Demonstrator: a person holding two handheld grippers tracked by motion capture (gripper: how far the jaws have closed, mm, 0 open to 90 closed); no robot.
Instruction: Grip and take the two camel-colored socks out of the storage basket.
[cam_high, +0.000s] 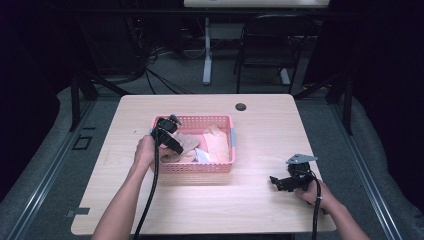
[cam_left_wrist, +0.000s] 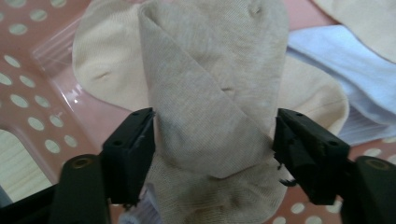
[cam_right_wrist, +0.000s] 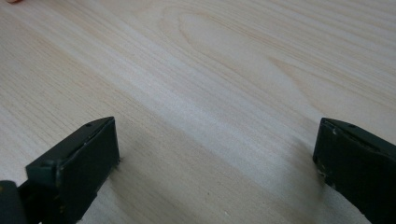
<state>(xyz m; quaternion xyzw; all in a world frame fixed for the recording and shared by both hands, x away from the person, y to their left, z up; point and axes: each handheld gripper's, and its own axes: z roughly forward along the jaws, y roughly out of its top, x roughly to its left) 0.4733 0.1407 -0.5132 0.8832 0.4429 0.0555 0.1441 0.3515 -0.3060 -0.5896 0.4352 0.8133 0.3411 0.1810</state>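
Note:
A pink perforated basket stands on the wooden table and holds several pieces of cloth. My left gripper reaches down into the basket's left side. In the left gripper view a folded beige sock lies between the black jaws of the left gripper, and both pads touch its sides and pinch it slightly. My right gripper rests low over the bare table at the front right. The right gripper stands open with only wood grain between its jaws.
Beside the sock in the basket lie a white cloth and a peach cloth, with a clear plastic bag under them. A cable hole sits near the table's far edge. A black chair stands beyond the table.

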